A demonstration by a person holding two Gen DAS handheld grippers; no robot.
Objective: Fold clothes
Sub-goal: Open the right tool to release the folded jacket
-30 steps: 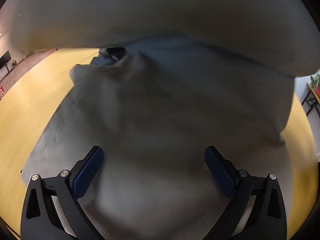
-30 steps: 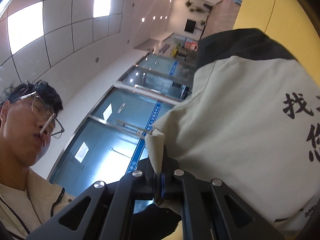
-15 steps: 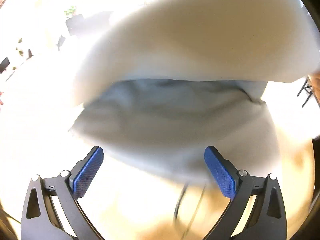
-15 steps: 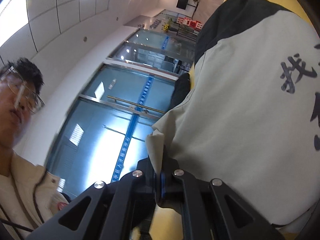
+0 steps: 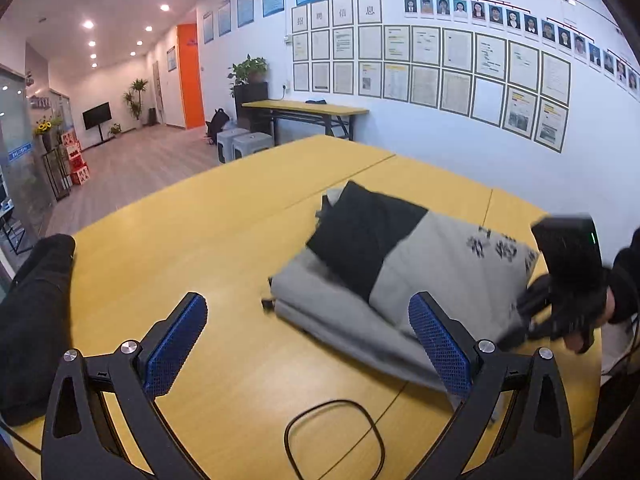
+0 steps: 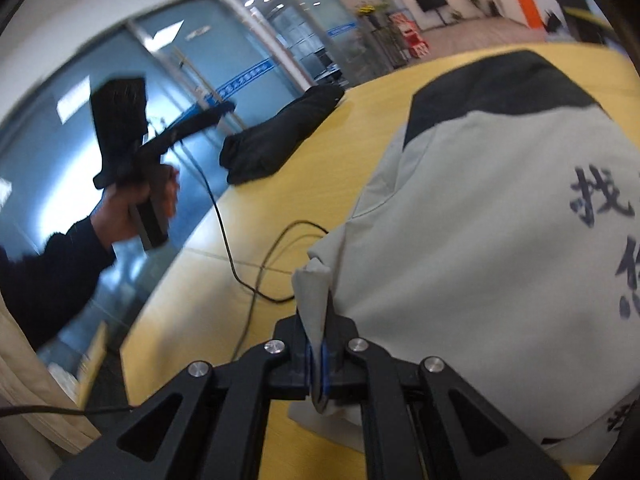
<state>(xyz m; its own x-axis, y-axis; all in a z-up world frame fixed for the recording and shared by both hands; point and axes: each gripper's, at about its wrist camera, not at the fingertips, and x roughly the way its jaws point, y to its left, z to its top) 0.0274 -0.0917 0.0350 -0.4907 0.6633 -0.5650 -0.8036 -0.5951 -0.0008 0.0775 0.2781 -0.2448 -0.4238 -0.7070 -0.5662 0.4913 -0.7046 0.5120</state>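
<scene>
At 6 o'clock in the right wrist view, right gripper point(image 6: 318, 364) is clamped on a corner of the grey jacket point(image 6: 500, 264), folded w/ black panel up on the yellow worktop point(image 5: 192, 248). Left gripper point(image 5: 308, 344) has jaws wide apart, nothing between, above a cable loop point(image 5: 334, 436). Black garment point(image 5: 32, 320) at 9 o'clock.

Left gripper point(image 5: 306, 344) agape; right gripper point(image 6: 318, 364) clamped.
</scene>
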